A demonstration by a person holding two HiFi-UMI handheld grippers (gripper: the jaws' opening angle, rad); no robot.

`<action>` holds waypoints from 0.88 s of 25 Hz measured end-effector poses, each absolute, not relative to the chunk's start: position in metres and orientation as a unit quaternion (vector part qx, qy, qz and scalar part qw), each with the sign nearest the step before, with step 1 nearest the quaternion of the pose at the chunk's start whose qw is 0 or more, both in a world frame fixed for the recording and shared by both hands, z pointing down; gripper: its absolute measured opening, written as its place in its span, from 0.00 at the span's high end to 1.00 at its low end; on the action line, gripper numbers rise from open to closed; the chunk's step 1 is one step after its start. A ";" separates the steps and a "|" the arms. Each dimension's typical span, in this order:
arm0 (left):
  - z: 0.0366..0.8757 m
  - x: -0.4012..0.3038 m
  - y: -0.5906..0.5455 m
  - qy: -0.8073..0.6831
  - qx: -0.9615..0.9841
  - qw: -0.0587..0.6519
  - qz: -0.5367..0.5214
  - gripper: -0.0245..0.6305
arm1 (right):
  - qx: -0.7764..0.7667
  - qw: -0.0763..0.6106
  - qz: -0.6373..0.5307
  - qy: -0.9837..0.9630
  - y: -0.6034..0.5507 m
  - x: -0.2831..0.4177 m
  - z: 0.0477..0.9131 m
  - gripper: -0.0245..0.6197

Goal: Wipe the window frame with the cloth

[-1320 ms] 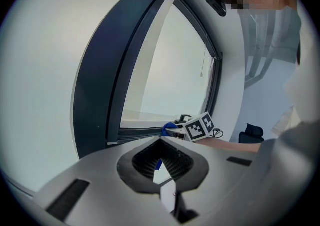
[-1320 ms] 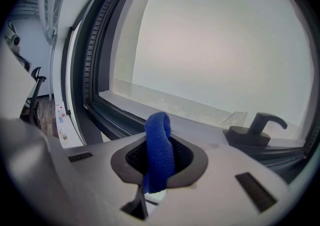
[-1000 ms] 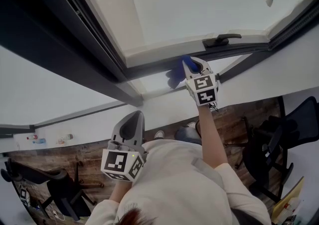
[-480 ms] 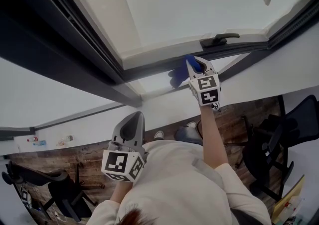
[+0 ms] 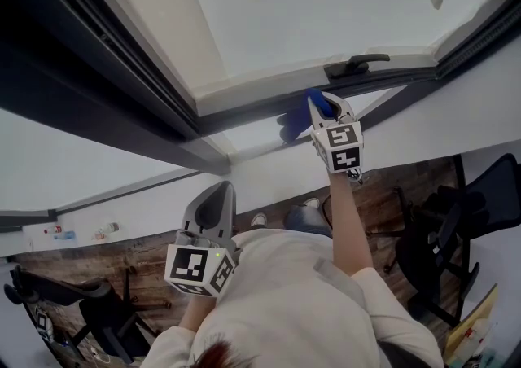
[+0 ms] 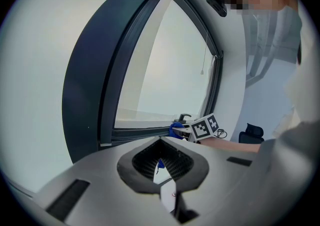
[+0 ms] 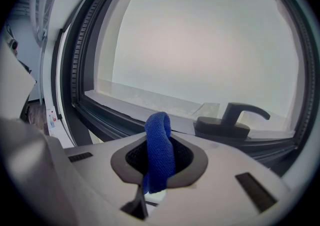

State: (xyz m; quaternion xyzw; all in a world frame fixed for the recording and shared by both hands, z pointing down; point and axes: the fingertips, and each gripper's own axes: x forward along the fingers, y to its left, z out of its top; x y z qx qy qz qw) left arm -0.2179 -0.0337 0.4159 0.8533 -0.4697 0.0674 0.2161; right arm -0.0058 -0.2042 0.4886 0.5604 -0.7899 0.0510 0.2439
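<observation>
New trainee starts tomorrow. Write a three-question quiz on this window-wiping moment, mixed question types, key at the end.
1. True or false: the left gripper holds the cloth.
2. In the right gripper view, the window handle sits: A) left of the cloth, B) right of the cloth, C) out of sight.
3. Fill in: the right gripper holds the cloth at the window frame's ____ rail.
Key: 1 false; 2 B; 3 lower.

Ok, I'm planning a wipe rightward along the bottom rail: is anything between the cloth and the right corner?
Yes: the black window handle sits on the frame just right of the cloth, which the right gripper clamps. Nothing else visible blocks that stretch.
</observation>
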 end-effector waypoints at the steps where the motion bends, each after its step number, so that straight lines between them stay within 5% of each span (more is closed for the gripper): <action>1: 0.416 -0.217 -0.034 -0.469 0.854 0.216 0.067 0.95 | 0.561 0.245 0.051 -0.789 -0.204 -0.004 0.489 0.88; 22: 0.418 -0.203 -0.034 -0.467 0.853 0.222 0.070 0.96 | 0.566 0.211 0.046 -0.796 -0.206 0.026 0.488 0.89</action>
